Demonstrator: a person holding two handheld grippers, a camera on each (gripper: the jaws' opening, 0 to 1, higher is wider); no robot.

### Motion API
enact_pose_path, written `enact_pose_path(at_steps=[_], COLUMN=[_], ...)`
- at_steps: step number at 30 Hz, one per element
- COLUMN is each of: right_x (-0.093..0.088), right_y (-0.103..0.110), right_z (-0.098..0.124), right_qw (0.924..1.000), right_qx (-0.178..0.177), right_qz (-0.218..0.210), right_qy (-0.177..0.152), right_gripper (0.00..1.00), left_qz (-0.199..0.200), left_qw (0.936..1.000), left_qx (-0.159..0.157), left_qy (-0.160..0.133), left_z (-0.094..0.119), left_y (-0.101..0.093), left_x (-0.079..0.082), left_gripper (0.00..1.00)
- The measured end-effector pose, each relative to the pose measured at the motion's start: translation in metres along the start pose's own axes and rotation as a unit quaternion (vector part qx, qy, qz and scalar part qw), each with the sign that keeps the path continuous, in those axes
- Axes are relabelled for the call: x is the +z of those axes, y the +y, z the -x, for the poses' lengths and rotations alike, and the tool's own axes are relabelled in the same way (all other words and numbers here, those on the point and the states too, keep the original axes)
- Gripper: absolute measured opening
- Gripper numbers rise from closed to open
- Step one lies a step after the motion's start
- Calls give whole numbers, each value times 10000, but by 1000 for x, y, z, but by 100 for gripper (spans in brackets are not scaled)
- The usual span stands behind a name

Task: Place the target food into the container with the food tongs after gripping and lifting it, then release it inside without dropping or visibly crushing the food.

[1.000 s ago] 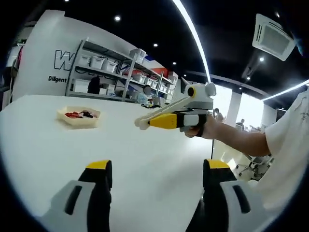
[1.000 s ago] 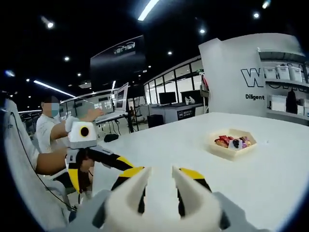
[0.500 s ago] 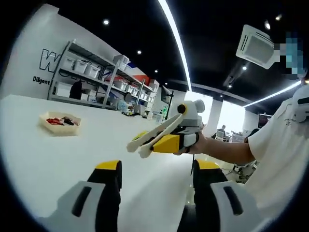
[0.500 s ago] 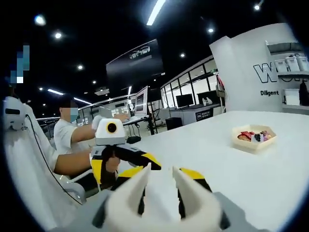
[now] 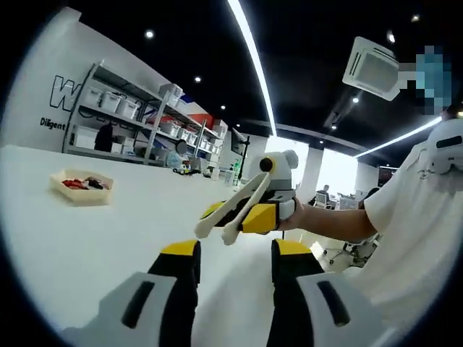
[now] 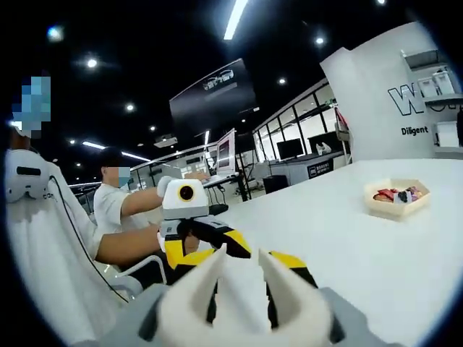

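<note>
A cream hexagonal tray [image 5: 66, 194] with red and dark food pieces [image 5: 79, 183] sits far off on the white table [image 5: 108, 231]. In the right gripper view the same tray [image 6: 394, 209] lies at the right. My right gripper [image 6: 243, 269] is shut on cream food tongs [image 6: 210, 278], whose tips stand apart with nothing between them. From the left gripper view, the right gripper [image 5: 242, 215] and its tongs [image 5: 242, 195] hang over the table, well away from the tray. My left gripper [image 5: 235, 254] is open and holds nothing. The left gripper [image 6: 217, 246] sits just beyond the tong tips.
A person's arm and white sleeve [image 5: 405, 238] fill the right of the left gripper view. Shelving with bins [image 5: 123, 119] stands behind the table. Another seated person [image 6: 119, 210] and desks with monitors [image 6: 224, 155] lie beyond the table's far edge.
Both views have swung, so the tray sits further to the side. The left gripper's jaws have drawn closer together. The two grippers have come nearer to each other.
</note>
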State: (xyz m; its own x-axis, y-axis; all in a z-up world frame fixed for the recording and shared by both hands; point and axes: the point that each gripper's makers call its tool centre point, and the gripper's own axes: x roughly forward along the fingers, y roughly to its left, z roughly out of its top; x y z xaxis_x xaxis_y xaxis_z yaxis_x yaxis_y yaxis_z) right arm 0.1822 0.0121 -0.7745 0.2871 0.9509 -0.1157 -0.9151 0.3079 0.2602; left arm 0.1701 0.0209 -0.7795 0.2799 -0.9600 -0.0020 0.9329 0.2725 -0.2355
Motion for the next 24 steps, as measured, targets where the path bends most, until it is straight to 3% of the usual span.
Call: enact_pose_path(at_steps=[7, 12, 17, 24], right_x=[-1, -1, 1, 0], right_y=[5, 5, 7, 11], right_z=[-1, 0, 1, 2], right_qw=[9999, 9998, 9993, 9989], right_qx=[104, 130, 226, 316], right_qz=[-64, -131, -250, -308], right_qy=[-3, -67, -149, -145], right_gripper=[20, 20, 20, 20], left_qz=[162, 267, 366, 396], left_qw=[9989, 9986, 9972, 9969], left_qx=[-293, -389, -504, -534], left_qy=[-333, -255, -414, -421], left_z=[1, 0, 2, 3], left_y=[-5, -6, -7, -8], left_x=[13, 12, 14, 14], left_gripper=[14, 13, 11, 8])
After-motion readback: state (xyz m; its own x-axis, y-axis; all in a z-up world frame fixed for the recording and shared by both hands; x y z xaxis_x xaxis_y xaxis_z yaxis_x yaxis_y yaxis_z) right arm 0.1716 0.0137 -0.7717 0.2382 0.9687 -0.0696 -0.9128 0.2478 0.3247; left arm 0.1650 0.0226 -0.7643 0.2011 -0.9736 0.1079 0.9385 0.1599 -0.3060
